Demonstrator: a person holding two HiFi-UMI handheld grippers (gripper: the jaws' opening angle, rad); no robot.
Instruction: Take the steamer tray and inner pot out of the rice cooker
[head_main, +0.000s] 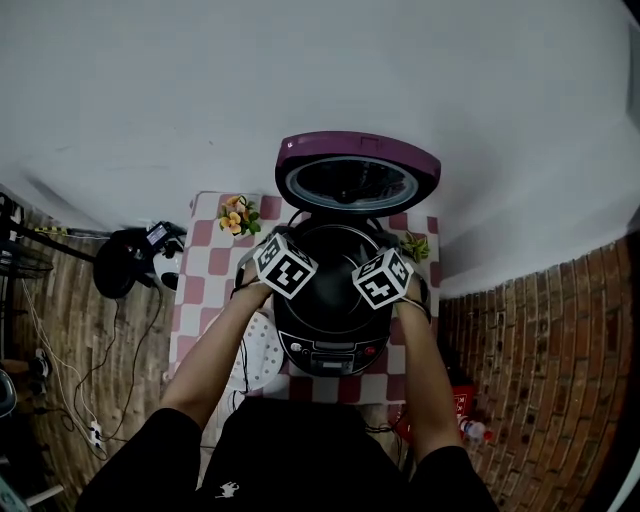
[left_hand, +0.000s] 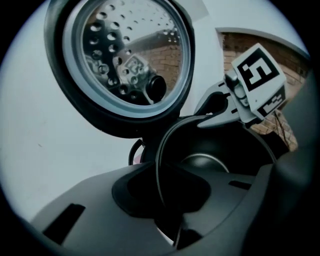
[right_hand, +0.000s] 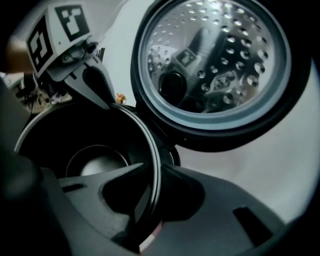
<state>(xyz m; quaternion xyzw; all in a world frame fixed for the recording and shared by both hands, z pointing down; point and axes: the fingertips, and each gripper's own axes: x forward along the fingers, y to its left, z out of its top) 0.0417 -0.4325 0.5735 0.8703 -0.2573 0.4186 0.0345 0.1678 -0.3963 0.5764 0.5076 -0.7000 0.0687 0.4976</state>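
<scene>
Rice cooker (head_main: 335, 345) stands on the checked table (head_main: 205, 262), its lid (head_main: 357, 172) upright at 12 o'clock, so the well is open from above. The inner pot (head_main: 335, 270) sits seated in the cooker, not yet lifted.

- Left hand-held gripper (left_hand: 160, 167): clenched on the pot's rim at 9 o'clock, one jaw inside the wall and one outside.
- Right hand-held gripper (right_hand: 154, 166): the same bite at 3 o'clock, pads seemingly pressed on the rim.

I judge opposite grips are chosen so the pot rises level and clears the well without tipping.

No tray is inside; I see the bare pot bottom. A white piece (head_main: 262, 362) lies on the table at 8 o'clock of the cooker, possibly the steamer tray, too small to confirm.
</scene>
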